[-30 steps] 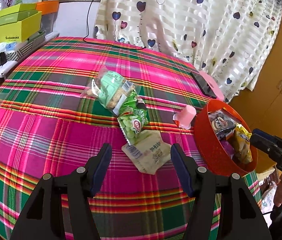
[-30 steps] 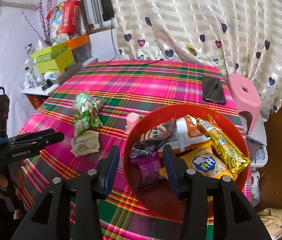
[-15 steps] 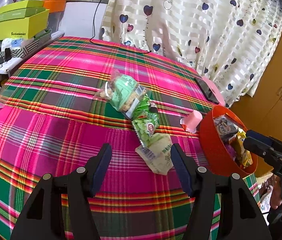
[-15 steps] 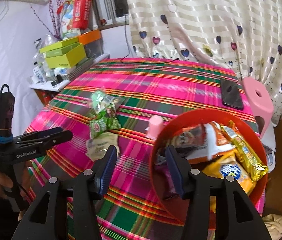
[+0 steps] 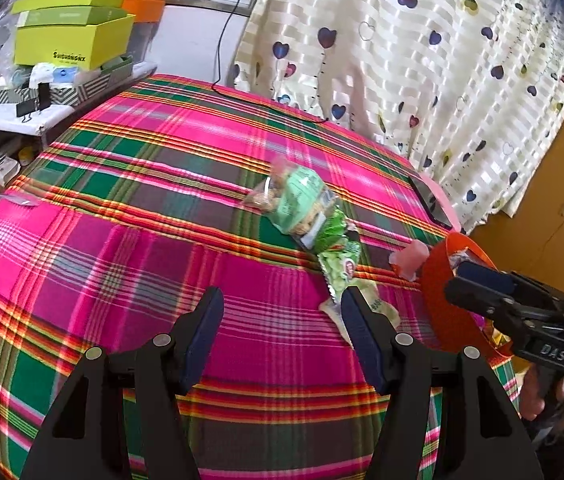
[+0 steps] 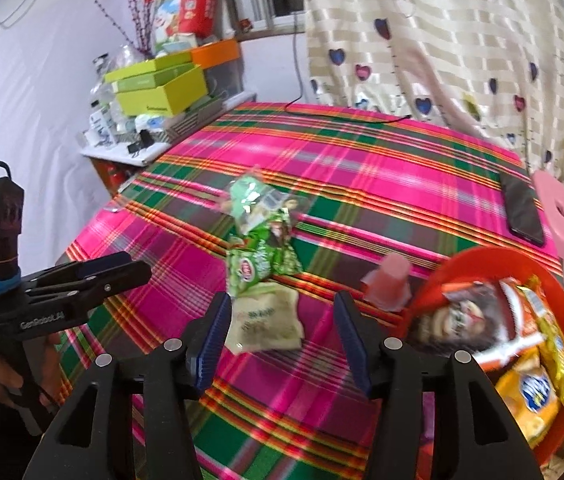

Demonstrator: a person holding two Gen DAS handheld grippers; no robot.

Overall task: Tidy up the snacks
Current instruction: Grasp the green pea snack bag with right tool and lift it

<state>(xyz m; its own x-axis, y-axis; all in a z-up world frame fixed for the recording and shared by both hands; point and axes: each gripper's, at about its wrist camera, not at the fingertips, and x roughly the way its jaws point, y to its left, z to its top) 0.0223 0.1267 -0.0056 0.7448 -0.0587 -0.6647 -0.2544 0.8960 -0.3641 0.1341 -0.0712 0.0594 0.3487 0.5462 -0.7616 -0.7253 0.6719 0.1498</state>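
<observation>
Bowl (image 5: 437, 312) contents mostly hidden behind right tool (image 5: 477, 284).

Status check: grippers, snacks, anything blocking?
Left gripper open, empty. Right gripper just opening, empty, over beige packet. Pink cup beside red bowl.

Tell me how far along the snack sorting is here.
Partly done. Several packets already sit in the red bowl. Nothing is in hand: the right tool, just opening, hangs empty over the beige packet, and the left tool is also open. Left on the cloth: that packet, two green packets and a pink cup.
</observation>
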